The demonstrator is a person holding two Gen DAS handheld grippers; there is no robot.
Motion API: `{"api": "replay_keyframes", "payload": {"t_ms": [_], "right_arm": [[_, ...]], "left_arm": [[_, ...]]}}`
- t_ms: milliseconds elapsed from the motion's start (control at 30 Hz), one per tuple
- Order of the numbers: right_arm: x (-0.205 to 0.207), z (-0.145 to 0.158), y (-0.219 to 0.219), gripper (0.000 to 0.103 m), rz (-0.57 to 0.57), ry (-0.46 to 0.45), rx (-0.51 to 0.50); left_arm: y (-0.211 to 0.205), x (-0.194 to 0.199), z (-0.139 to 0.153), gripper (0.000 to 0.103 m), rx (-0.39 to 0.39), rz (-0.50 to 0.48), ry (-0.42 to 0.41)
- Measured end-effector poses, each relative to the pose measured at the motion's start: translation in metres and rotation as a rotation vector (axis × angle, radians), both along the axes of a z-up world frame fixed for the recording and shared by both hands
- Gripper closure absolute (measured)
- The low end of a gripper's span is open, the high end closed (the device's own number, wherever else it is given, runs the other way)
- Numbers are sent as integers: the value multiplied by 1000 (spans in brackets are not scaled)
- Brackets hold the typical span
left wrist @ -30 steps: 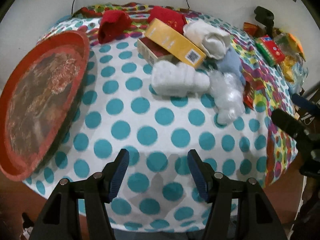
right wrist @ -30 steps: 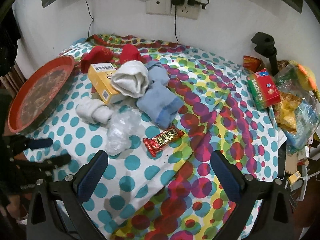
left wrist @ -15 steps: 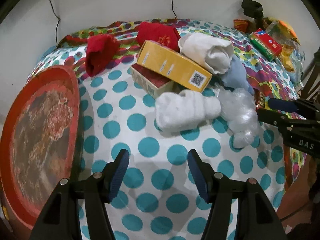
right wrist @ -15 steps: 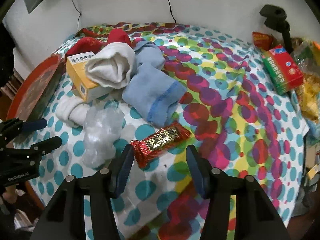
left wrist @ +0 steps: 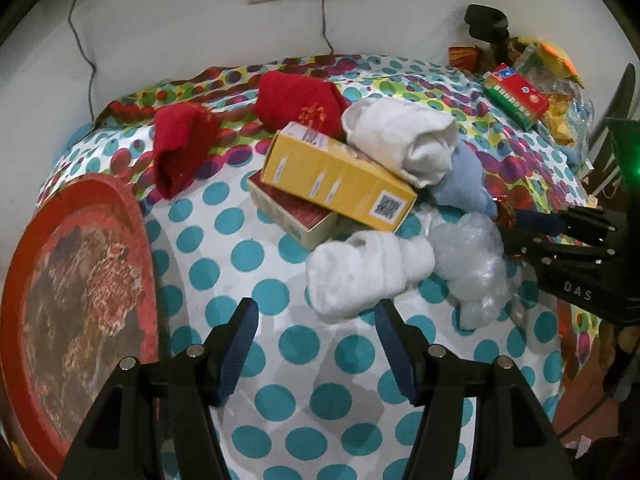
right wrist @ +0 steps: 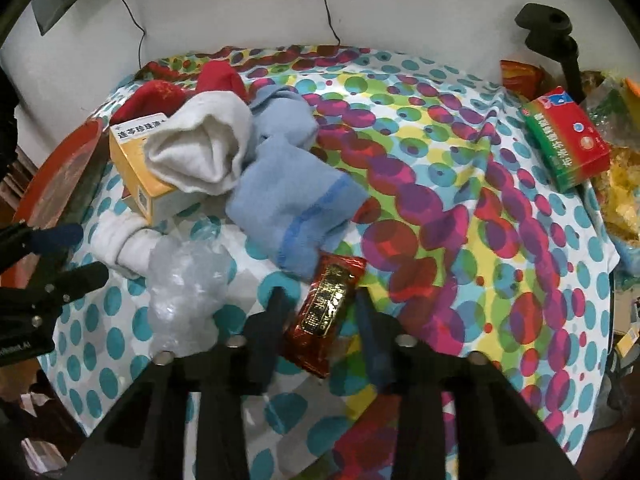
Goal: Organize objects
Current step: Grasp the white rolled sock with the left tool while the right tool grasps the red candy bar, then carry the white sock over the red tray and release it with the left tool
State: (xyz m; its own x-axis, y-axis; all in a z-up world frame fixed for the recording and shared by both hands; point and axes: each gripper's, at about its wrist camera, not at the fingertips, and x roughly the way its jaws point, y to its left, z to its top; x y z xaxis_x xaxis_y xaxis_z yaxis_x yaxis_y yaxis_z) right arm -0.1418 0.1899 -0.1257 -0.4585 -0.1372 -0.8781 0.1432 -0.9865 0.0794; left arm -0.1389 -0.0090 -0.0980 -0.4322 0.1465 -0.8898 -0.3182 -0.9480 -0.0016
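Note:
A red and gold snack packet lies on the spotted cloth between the fingers of my right gripper. The jaws are closing and the pads press on its two long sides. My left gripper hangs open over the teal-dotted cloth, just short of a rolled white sock, with nothing between its fingers. Behind that sock a yellow box leans on a smaller red-topped box. A larger white sock, a light blue sock and two red socks lie around the boxes.
A round red tray sits at the table's left edge. Crumpled clear plastic lies left of the packet. A green and red box, snack bags and a black stand crowd the right side. Cables hang from wall sockets behind.
My right gripper came down and closed from wide open onto the red packet, which turned to point away from me. My left gripper drifted closer to the pile and rolled.

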Motion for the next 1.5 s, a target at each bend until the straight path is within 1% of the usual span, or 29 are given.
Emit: {"api": "replay_keyframes", "payload": {"t_ms": [33, 167, 200, 267, 367, 433, 500, 633, 700, 800, 833, 867, 900, 933, 1000, 1067, 1100, 1200, 1400, 1500], "right_arm": [[1, 0, 3, 80, -3, -2, -4], [6, 0, 11, 80, -5, -6, -28], [8, 0, 11, 80, -5, -4, -30], [8, 0, 11, 80, 0, 1, -25], [10, -1, 10, 80, -2, 1, -25], [11, -1, 11, 80, -4, 4, -34], [11, 0, 12, 80, -2, 6, -38], [11, 0, 12, 80, 0, 6, -27], [11, 0, 11, 80, 0, 7, -25], [11, 0, 10, 80, 4, 10, -15], [11, 1, 9, 80, 4, 10, -12], [11, 1, 9, 80, 3, 10, -10], [11, 1, 10, 80, 2, 9, -11], [11, 1, 9, 80, 3, 9, -11], [11, 1, 9, 80, 1, 7, -9], [11, 1, 8, 80, 3, 9, -7], [10, 1, 8, 80, 4, 9, -6], [11, 0, 7, 80, 4, 8, -2], [12, -1, 2, 80, 10, 20, 33], [12, -1, 1, 80, 11, 25, 45]], "left_arm": [[1, -2, 0, 41, -1, -8, -1], [3, -9, -1, 41, 15, -24, -17], [4, -11, -2, 41, 35, -39, -33], [8, -12, -4, 41, 43, -74, -61], [24, -10, -6, 41, 8, -168, -57], [34, -12, -8, 41, -43, -193, -42], [38, -18, -11, 41, -59, -182, -34], [40, -25, -20, 41, -57, -154, -72], [40, -24, -24, 41, -77, -150, -67], [39, -24, -23, 41, -86, -122, -54], [38, -24, -23, 44, -78, -116, -53], [38, -24, -22, 54, -72, -112, -56], [38, -23, -21, 62, -63, -114, -65], [38, -22, -21, 66, -64, -117, -68], [40, -19, -19, 68, -94, -112, -54], [41, -15, -16, 68, -122, -110, -34], [40, -12, -14, 68, -115, -120, -40], [34, -4, -6, 68, -98, -110, -35], [16, 6, 12, 68, -90, -55, -23], [-1, 10, 23, 68, -83, -6, -10]]}}
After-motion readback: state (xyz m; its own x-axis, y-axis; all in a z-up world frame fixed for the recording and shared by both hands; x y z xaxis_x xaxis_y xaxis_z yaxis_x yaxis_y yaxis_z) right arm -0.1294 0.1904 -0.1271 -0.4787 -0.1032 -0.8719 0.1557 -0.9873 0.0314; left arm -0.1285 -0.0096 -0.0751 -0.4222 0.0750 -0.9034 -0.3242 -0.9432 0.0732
